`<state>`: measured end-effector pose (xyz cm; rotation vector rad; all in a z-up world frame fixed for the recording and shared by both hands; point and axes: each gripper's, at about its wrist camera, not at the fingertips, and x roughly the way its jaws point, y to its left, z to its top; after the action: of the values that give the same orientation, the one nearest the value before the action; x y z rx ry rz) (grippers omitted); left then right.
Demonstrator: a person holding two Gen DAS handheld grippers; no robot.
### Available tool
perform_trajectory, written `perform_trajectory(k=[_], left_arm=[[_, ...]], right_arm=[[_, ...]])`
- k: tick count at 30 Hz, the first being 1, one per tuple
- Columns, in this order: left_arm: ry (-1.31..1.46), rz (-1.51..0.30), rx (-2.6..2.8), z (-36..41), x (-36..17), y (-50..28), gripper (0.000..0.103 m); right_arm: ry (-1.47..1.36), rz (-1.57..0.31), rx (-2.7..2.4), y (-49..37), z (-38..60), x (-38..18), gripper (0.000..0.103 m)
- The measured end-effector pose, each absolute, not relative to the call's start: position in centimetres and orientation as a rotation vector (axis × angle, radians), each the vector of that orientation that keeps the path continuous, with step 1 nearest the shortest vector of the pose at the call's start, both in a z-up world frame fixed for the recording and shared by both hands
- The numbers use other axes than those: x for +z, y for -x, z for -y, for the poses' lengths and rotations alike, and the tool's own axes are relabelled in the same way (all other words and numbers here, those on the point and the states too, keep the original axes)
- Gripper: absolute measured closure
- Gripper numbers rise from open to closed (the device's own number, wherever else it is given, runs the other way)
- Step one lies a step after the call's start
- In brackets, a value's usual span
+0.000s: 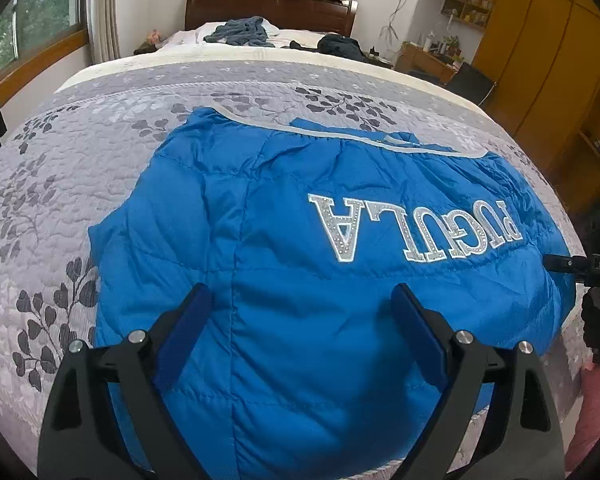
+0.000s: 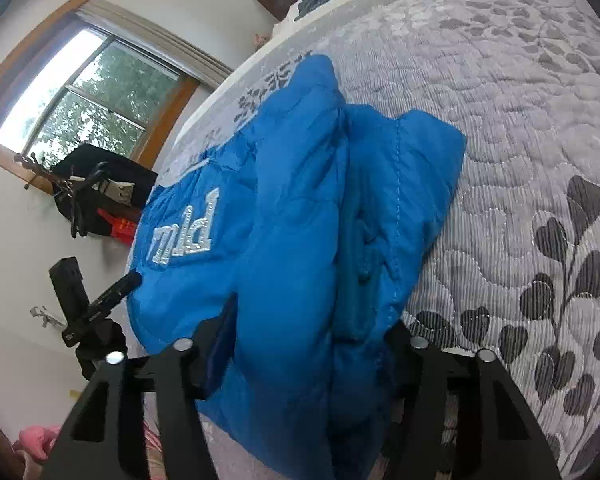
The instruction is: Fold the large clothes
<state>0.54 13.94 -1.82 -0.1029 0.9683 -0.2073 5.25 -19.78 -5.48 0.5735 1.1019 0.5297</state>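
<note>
A blue puffer jacket [image 1: 300,240] lies flat on the grey floral quilt [image 1: 80,184], its silver lettering upside down to me. My left gripper [image 1: 300,300] stands open just above the jacket's near part, one finger on each side of a seam, holding nothing. At the jacket's right edge sits my right gripper [image 1: 560,264]. In the right wrist view a thick bunched fold of the jacket [image 2: 296,240] fills the gap between the fingers of the right gripper [image 2: 308,344]. Its jaws stand wide apart around that fold. The left gripper [image 2: 120,284] shows at the jacket's far side.
The bed stretches far ahead, with dark clothes [image 1: 240,30] heaped near the wooden headboard [image 1: 268,6]. Yellow wardrobes [image 1: 548,60] and a cluttered desk [image 1: 428,56] stand on the right, and a window [image 2: 80,92] on the left. Bare quilt [image 2: 520,120] surrounds the jacket.
</note>
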Motion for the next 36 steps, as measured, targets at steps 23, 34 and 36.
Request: perform_trajectory(k=[23,34,36], left_arm=[[0.297,-0.889,-0.327,-19.8,0.5,0.9,0.012],[0.354,-0.865,-0.324,-23.0,0.9,2.4,0.012],[0.362,-0.861,-0.325,-23.7,1.0,2.5,0.012]], right_arm=[[-0.219,-0.995,0.448,-4.9,9.1,8.7,0.068],[0.103,-1.046,0.471,-8.0,-4.9,11.3,0.068],[0.158,-1.064,0.478,-8.4,-7.3,10.6,0.068]])
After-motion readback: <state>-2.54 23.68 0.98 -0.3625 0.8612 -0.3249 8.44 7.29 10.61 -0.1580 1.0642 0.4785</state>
